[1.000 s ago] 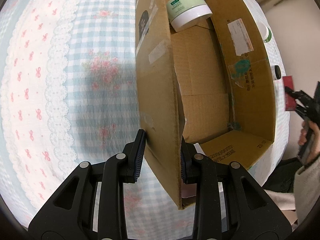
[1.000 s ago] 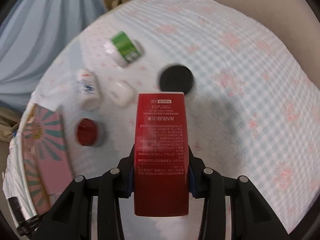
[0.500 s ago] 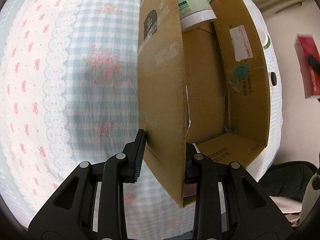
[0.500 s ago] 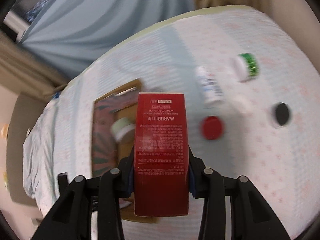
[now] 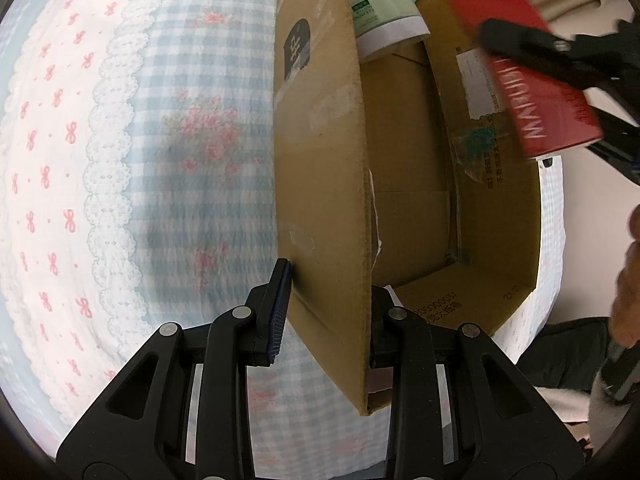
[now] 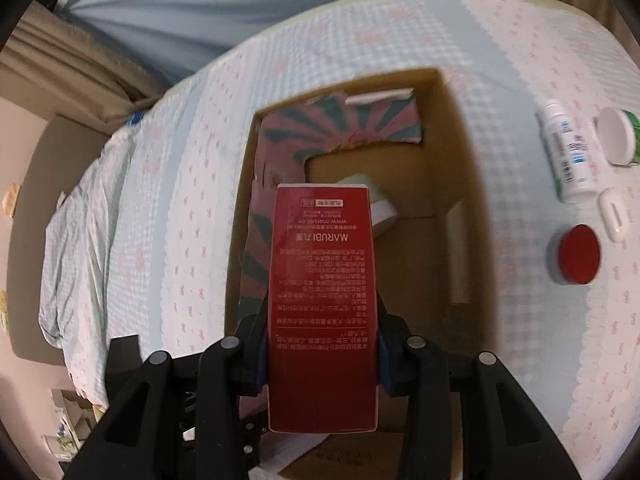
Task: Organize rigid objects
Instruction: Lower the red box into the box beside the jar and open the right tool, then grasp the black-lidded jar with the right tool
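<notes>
An open cardboard box (image 5: 324, 184) (image 6: 460, 168) stands on the bed. My left gripper (image 5: 326, 304) is shut on the box's near wall, one pad outside and one inside. Above the box opening my right gripper (image 6: 322, 356) (image 5: 560, 64) is shut on a tall red carton (image 6: 322, 304) (image 5: 524, 80). Inside the box lie a pale green jar with a white lid (image 5: 386, 20) (image 6: 372, 200) and a pink and green striped flat item (image 6: 340, 128).
To the right of the box, on the blue checked bedspread (image 6: 540, 60), lie a red-lidded jar (image 6: 580, 254), a small white case (image 6: 614, 214), a white bottle (image 6: 566, 152) and a green-banded white jar (image 6: 618, 134). A hand (image 5: 626, 280) shows at the right edge.
The right gripper has carried the red carton leftward from over the loose items to above the open box, rolling as it went. The left gripper has kept its hold on the box wall.
</notes>
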A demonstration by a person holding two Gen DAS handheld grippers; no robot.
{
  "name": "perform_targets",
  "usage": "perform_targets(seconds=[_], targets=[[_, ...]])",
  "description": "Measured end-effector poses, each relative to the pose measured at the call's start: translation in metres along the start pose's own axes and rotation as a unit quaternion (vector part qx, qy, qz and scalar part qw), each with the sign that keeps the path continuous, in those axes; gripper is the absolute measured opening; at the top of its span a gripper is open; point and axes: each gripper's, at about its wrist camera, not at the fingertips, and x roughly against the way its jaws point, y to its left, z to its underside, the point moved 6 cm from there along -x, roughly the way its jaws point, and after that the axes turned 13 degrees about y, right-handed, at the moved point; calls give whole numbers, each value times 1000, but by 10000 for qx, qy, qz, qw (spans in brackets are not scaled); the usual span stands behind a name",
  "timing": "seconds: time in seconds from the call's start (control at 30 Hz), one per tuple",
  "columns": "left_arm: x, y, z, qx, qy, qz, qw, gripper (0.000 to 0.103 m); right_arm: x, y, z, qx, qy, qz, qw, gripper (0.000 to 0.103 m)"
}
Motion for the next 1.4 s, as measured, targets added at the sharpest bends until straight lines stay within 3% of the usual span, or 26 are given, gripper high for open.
perform_targets(seconds=[0.3, 0.57, 0.6, 0.67, 0.7, 1.4], targets=[[0, 4, 0, 42, -28, 55, 10000, 26, -46, 5, 5, 362, 436, 431, 9975, 38], [0, 5, 0, -11, 2, 25, 10000, 26, -47, 7, 2, 487, 448, 606, 9960, 38], [0, 5, 0, -16, 3, 22, 10000, 26, -47, 7, 1, 519, 483, 654, 9953, 43], [0, 5, -1, -10, -1, 24, 10000, 26, -45, 7, 4, 553, 510, 709, 9946, 89], [0, 5, -1, -8, -1, 27, 10000, 26, -43, 7, 5, 600, 526, 660, 9946, 103], [4, 2, -1, -4, -32, 21, 10000, 26, -2, 6, 22, 840, 185, 861, 9926, 103]])
